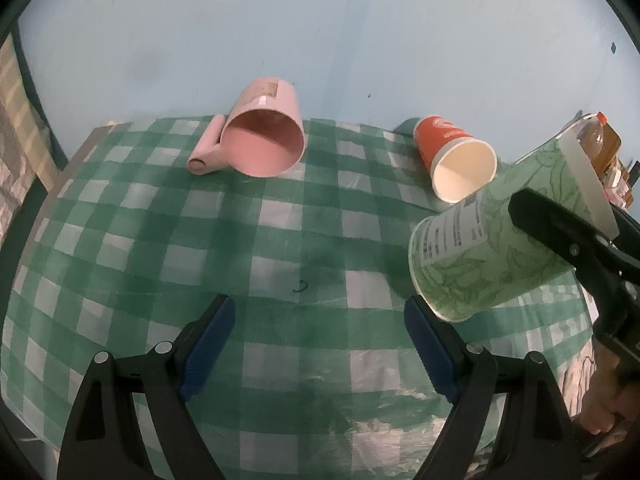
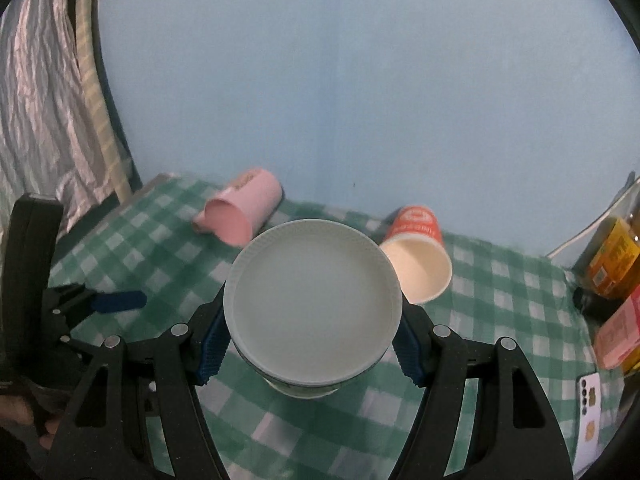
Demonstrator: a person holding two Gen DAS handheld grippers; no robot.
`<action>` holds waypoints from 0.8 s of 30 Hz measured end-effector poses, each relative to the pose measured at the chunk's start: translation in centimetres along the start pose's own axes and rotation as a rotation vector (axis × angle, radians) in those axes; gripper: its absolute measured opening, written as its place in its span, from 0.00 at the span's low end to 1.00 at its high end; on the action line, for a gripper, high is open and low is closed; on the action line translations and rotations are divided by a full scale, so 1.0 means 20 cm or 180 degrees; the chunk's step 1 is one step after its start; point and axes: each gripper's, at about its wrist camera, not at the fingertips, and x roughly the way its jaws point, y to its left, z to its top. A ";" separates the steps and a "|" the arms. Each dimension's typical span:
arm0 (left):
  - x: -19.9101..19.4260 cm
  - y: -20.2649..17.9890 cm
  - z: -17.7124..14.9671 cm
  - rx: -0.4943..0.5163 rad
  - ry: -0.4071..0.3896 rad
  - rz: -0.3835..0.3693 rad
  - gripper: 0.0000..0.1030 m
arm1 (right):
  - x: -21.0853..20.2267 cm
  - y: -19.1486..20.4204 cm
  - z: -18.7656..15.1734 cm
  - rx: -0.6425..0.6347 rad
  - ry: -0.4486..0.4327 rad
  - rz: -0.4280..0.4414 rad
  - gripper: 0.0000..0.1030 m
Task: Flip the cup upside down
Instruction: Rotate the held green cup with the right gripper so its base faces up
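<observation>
left gripper [image 1: 320, 344] jaws apart, empty | right gripper [image 1: 560, 236] clamps green cup [image 1: 492, 244] (tilted, airborne)

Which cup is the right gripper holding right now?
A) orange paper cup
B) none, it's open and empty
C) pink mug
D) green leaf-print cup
D: the right gripper is shut on the green leaf-print cup, held off the tablecloth, while the pink mug and orange paper cup lie on their sides.

Dim, bluish cast — soft focus, heavy fisheye bending at edges.
</observation>
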 end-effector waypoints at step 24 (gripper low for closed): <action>-0.07 0.01 -0.04 -0.0070 -0.0229 0.0040 0.86 | -0.01 0.03 -0.01 0.0006 -0.0012 0.0039 0.79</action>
